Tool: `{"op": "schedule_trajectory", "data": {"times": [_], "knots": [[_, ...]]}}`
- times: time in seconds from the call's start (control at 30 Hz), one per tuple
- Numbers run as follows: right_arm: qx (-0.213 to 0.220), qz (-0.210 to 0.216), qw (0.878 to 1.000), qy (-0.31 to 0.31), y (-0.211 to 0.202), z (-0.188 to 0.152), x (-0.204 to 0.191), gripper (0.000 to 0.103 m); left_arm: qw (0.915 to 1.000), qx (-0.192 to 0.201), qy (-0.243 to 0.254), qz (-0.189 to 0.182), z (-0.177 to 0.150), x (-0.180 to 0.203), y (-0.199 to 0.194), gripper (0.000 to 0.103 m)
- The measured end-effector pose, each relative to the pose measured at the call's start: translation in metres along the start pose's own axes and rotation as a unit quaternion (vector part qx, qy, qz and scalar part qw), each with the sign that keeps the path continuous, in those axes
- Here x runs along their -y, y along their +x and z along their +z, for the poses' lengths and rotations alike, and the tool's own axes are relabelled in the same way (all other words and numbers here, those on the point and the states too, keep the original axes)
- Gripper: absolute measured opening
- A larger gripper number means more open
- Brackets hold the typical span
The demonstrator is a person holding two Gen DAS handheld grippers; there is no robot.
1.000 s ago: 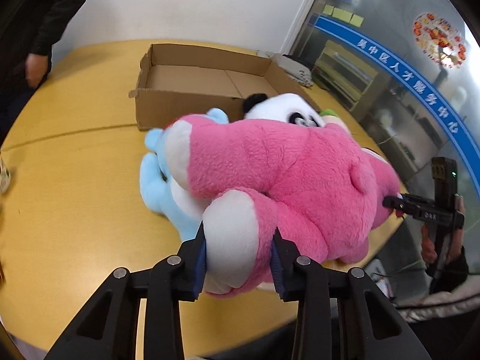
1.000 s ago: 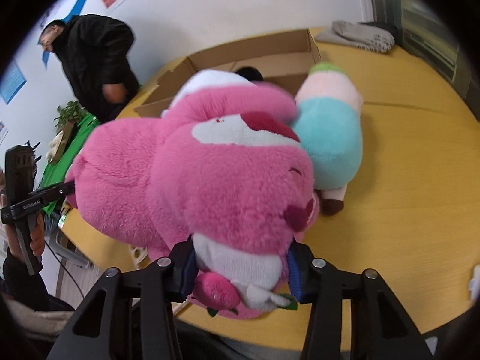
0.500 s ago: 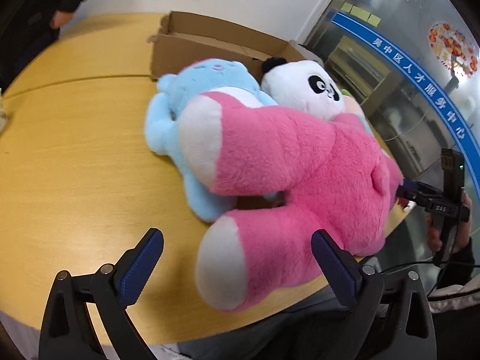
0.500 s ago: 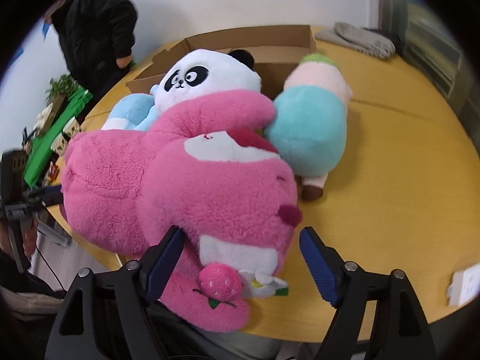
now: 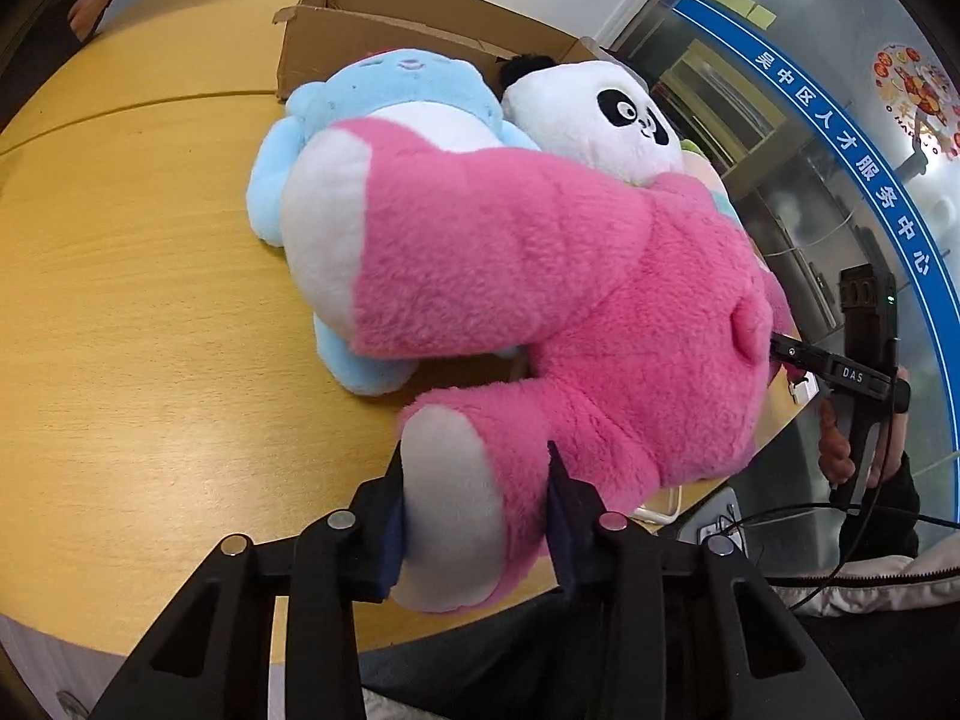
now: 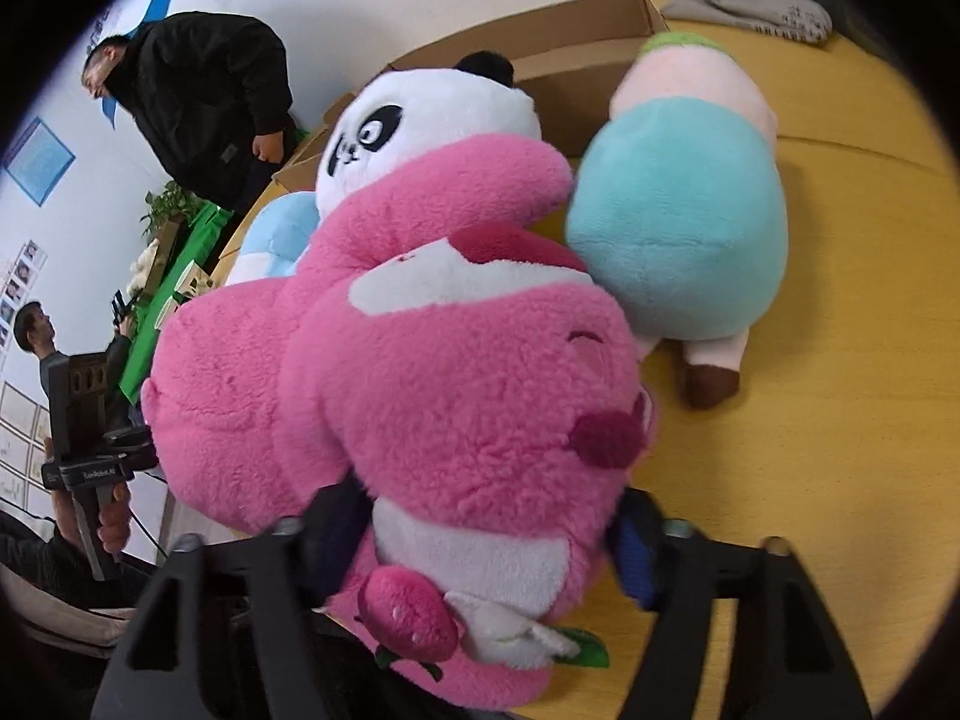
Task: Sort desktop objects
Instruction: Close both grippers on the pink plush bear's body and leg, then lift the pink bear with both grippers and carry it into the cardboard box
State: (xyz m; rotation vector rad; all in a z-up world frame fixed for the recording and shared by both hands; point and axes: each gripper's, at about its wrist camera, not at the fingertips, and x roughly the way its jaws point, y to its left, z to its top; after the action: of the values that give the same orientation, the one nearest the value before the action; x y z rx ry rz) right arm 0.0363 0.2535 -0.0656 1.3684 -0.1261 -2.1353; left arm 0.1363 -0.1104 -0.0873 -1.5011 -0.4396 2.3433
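A big pink plush bear [image 5: 540, 276] lies across the yellow round table [image 5: 120, 312]. My left gripper [image 5: 474, 510] is shut on its white-soled foot. My right gripper [image 6: 486, 534] is shut on its head [image 6: 480, 408], near the white muzzle. Behind the bear lie a light blue plush [image 5: 390, 84], a panda plush [image 5: 594, 108] and a teal and pink plush [image 6: 678, 216]. An open cardboard box [image 5: 384, 30] stands at the back; it also shows in the right wrist view [image 6: 576, 24].
The table edge is close under both grippers. A grey cloth [image 6: 756, 6] lies at the back right. A man in black [image 6: 204, 102] stands beyond the table. The other handle and hand show in each view [image 5: 864, 372].
Both grippers were shut on the bear one second ago, opened wide half a second ago, and have closed on it again: left on the foot, right on the head.
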Motion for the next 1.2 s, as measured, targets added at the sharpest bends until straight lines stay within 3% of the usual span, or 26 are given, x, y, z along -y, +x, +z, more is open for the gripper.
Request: {"op": "schedule_trajectory", "data": {"times": [0.13, 0.4, 0.67, 0.93, 1.2], "knots": [[0.012, -0.017, 1.0, -0.013, -0.016, -0.003, -0.014, 0.051, 0.9999, 0.005, 0.011, 0.0, 0.0, 0.011, -0.011, 0.036], [0.04, -0.032, 0.998, -0.032, -0.051, 0.001, -0.034, 0.05, 0.9995, 0.007, 0.028, -0.008, 0.006, 0.024, -0.025, 0.034], [0.089, -0.034, 0.994, -0.054, -0.084, 0.021, -0.051, 0.05, 0.9978, 0.042, 0.049, -0.014, 0.026, 0.034, -0.05, 0.034], [0.118, -0.038, 0.989, -0.077, -0.086, 0.078, -0.047, 0.049, 0.9935, 0.083, 0.076, -0.013, 0.094, 0.039, -0.064, 0.034], [0.147, -0.041, 0.982, -0.108, -0.079, 0.197, -0.039, 0.049, 0.989, 0.106, 0.103, 0.008, 0.225, 0.062, -0.054, 0.034]]}}
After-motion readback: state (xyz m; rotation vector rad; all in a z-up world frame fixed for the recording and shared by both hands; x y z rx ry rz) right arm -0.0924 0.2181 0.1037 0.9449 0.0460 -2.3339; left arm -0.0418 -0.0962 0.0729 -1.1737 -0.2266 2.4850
